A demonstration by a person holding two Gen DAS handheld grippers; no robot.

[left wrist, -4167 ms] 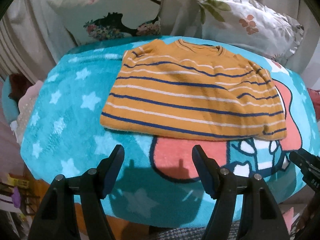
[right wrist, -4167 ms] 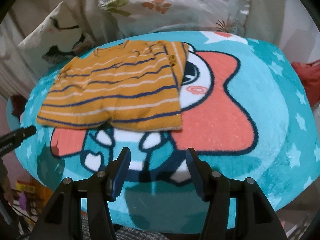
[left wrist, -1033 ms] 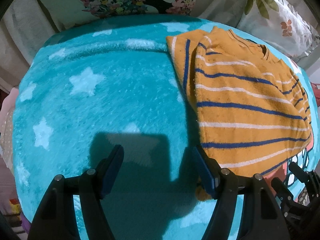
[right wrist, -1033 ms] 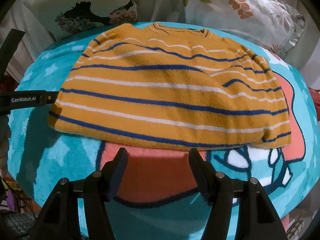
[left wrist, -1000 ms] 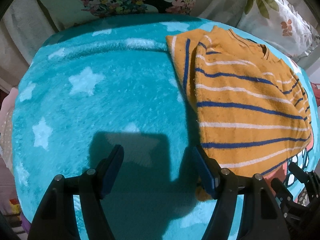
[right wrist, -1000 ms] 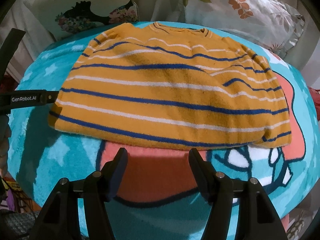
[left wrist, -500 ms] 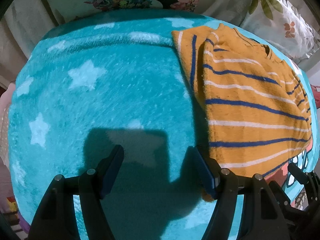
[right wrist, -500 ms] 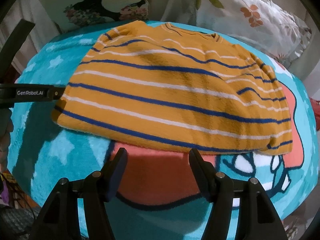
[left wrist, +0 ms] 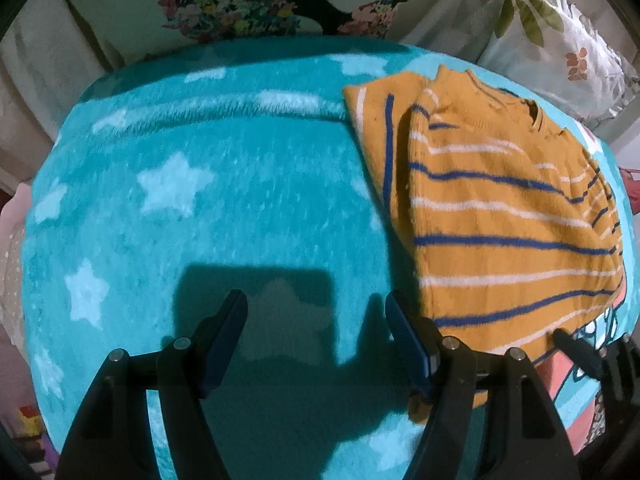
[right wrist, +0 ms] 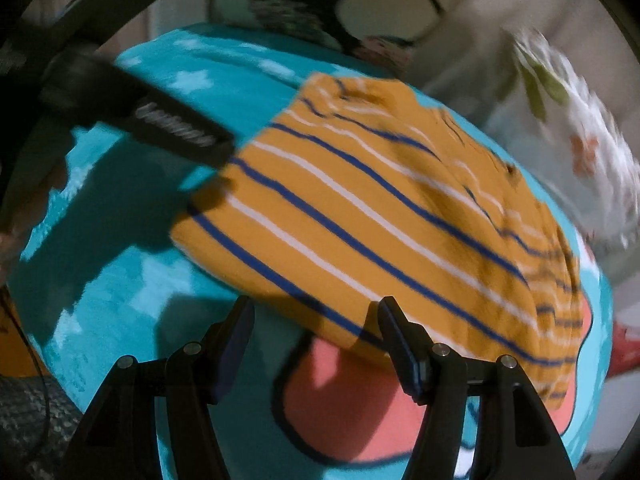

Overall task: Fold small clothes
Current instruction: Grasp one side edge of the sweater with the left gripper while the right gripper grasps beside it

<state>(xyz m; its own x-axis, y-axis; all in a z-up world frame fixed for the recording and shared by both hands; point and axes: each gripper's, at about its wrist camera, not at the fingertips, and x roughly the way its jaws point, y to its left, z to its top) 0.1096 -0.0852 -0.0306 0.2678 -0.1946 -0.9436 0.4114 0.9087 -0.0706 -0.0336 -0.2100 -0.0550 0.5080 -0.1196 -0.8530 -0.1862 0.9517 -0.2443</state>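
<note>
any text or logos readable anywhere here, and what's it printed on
Pale lettering on the black body of the left gripper as the right wrist view shows it: too blurred to read.
Orange striped sweater: no text visible.
Teal star blanket: cartoon print only, no words.
Floral pillows: no text visible.

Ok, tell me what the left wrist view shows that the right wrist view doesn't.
Left wrist view only: a wide bare stretch of star-patterned blanket under the open left hand-held gripper, and the sweater's tucked sleeve. Right wrist view only: the blanket's pink cartoon patch under the open right hand-held gripper. Both: the striped sweater, pillows behind.
</note>
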